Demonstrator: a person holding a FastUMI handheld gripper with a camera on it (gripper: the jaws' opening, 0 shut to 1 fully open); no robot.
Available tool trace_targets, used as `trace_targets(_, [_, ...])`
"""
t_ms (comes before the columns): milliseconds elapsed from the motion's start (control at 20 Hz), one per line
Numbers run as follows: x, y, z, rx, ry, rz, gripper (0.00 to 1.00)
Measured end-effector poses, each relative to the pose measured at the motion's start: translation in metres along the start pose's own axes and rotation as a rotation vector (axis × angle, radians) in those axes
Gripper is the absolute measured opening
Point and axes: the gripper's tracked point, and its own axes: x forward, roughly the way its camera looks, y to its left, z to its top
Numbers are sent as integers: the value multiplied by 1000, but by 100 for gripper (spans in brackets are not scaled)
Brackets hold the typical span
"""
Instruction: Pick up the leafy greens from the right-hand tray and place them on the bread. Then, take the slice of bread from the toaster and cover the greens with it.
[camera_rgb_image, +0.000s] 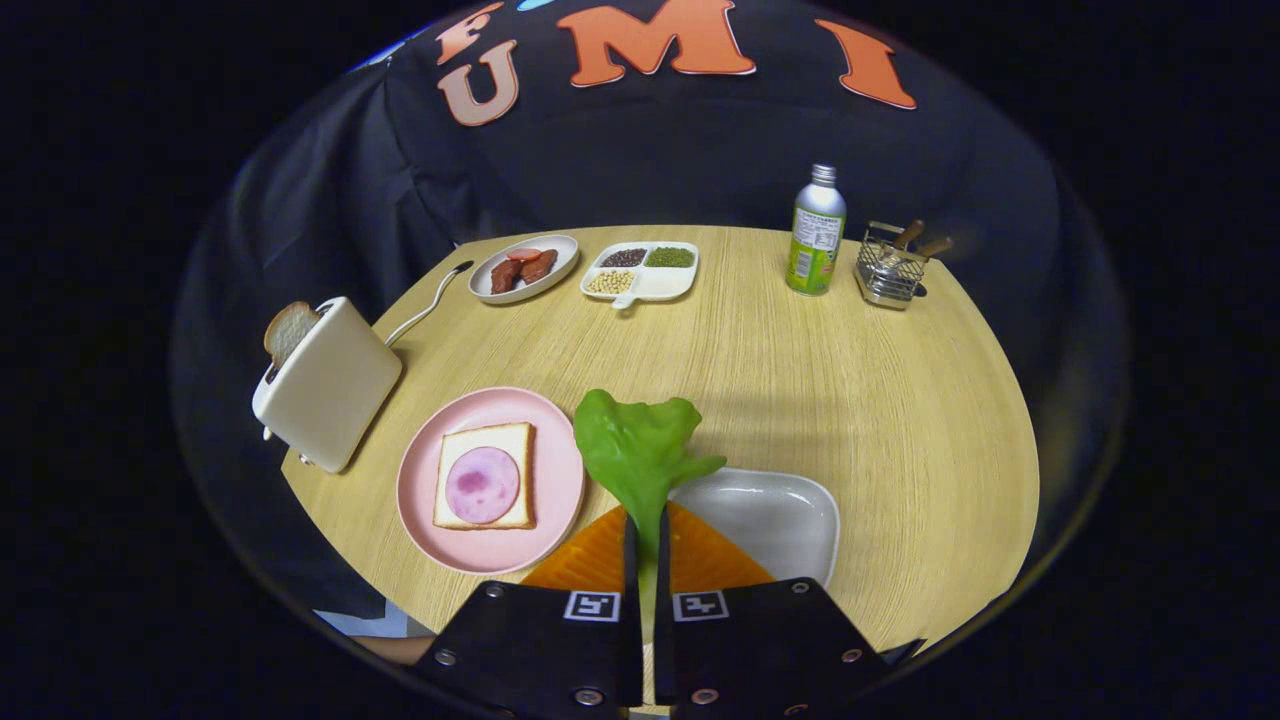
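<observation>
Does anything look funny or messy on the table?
Nothing is spilled or broken. The tongs are shut on the leafy greens, held above the table. The toaster looks tipped, perhaps from the lens.

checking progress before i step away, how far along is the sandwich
Done: the leafy greens are out of the white tray, pinched by the stem in the gripper and hanging above the table. In hand: carrying them to the bread with ham on the pink plate. Left: laying them down, then fetching the slice in the toaster.
</observation>
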Motion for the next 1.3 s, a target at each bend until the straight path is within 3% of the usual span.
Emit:
trace_targets(900, [8, 123, 17, -127, 19, 189, 5])
trace_targets(1100, [20, 139, 16, -140, 36, 196, 5])
trace_targets(1300, [42, 143, 10, -173, 52, 151, 5])
